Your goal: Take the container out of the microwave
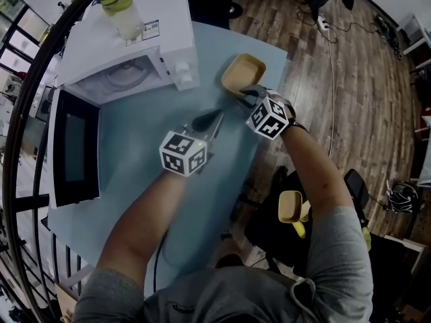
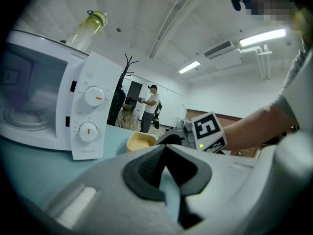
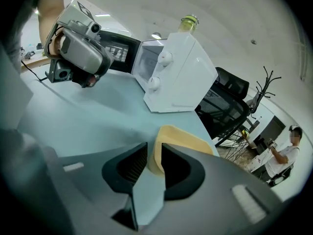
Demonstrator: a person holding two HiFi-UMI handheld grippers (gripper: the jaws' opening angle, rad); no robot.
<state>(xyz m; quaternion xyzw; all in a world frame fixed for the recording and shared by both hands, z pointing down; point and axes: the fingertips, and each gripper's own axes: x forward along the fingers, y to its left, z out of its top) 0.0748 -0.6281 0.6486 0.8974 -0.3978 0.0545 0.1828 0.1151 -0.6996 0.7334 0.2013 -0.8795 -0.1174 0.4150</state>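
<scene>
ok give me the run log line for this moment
container out, on table beside microwave | right hand-held gripper open, rim between jaws | left hand-held gripper shut, empty | door open

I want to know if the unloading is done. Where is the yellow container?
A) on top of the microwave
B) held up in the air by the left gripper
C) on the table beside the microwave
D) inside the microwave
C: the yellow container rests on the blue table, right of the open microwave, whose top carries only a bottle.
</scene>
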